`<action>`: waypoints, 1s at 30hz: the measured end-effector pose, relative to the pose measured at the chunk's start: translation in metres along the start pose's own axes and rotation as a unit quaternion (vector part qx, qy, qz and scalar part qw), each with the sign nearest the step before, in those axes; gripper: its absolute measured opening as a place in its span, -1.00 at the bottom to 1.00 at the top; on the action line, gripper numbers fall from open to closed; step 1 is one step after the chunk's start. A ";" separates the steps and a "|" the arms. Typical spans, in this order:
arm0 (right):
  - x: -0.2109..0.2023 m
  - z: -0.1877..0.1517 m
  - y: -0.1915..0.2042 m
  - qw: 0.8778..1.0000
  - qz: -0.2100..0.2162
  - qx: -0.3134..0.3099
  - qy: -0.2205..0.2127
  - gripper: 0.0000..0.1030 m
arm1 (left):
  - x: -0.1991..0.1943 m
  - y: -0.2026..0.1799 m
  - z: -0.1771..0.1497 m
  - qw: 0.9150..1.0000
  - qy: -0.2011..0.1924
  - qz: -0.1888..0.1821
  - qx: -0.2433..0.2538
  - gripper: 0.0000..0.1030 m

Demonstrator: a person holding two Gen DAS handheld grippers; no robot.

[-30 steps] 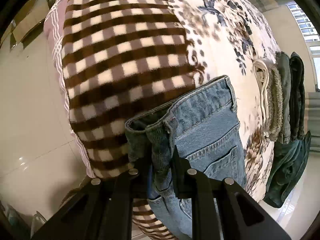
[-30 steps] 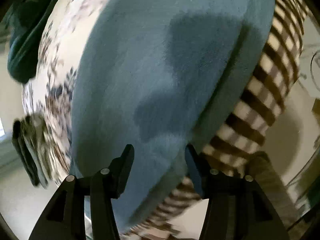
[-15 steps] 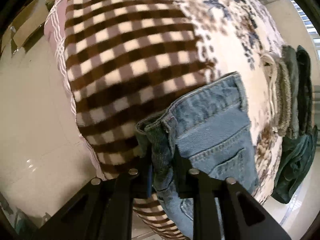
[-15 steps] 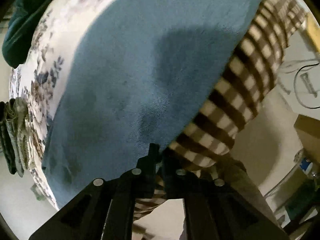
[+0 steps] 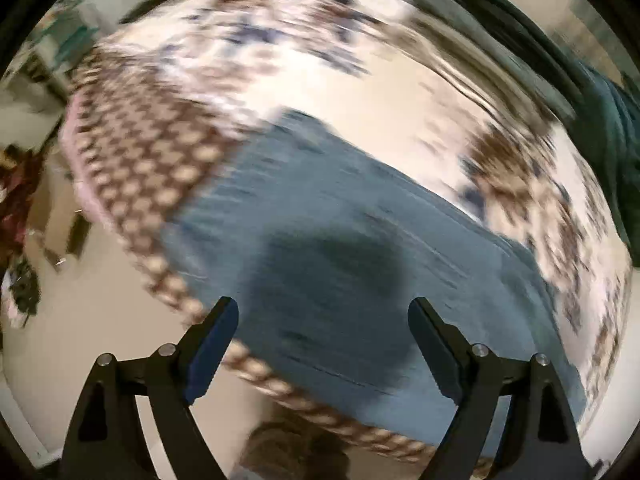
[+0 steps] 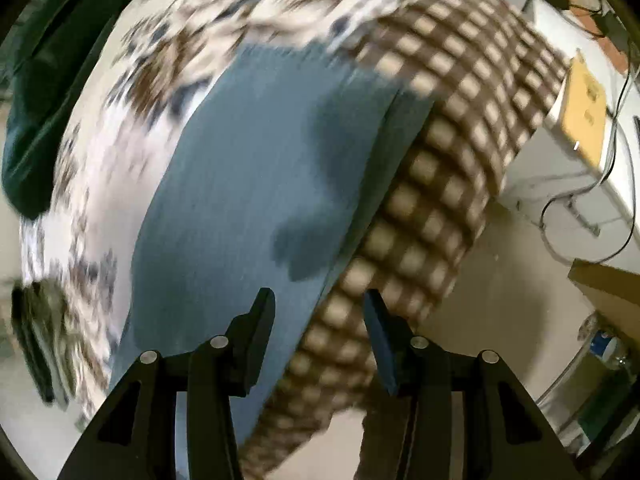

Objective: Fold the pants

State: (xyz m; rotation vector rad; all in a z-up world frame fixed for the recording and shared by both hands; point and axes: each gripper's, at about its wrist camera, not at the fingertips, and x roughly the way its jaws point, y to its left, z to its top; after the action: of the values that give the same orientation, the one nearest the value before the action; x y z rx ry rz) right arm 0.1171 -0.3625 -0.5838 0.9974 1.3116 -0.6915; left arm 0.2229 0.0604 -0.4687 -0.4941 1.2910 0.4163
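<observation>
Blue jeans (image 5: 332, 248) lie folded flat on a bed with a floral and brown-checked blanket (image 5: 152, 152). Both now views are motion-blurred. My left gripper (image 5: 322, 332) is open and empty, above the near part of the jeans with its shadow on them. In the right wrist view the jeans (image 6: 256, 184) run along the checked edge of the blanket (image 6: 448, 168). My right gripper (image 6: 318, 316) is open and empty, over the jeans' near edge.
Dark green clothes (image 5: 600, 120) lie at the bed's far side, also in the right wrist view (image 6: 44, 92). A white desk with cables and a yellow box (image 6: 584, 116) stands right of the bed. Pale tiled floor (image 5: 80, 300) surrounds the bed.
My left gripper has let go of the jeans' waistband and opened wide. My right gripper, shut half a second ago, has opened. Both views have swung and blurred; the jeans now lie flat.
</observation>
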 end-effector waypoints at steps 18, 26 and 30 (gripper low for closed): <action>0.023 0.083 -0.043 0.998 0.051 0.035 0.003 -0.46 | 0.046 -0.216 -0.092 0.985 0.082 -0.042 0.148 0.68; 0.012 0.072 -0.028 0.999 0.005 -0.008 -0.038 -0.93 | 0.056 -0.211 -0.095 0.986 0.087 -0.014 0.142 0.68; 0.032 0.075 -0.038 0.998 -0.043 -0.017 0.037 -0.75 | 0.056 -0.196 -0.082 0.989 0.081 -0.008 0.124 0.68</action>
State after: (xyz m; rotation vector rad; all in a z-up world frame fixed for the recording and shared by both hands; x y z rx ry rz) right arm 0.1235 -0.4425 -0.6248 0.9516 1.4339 -0.7007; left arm 0.2779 -0.1465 -0.5173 -0.3316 1.4732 0.2003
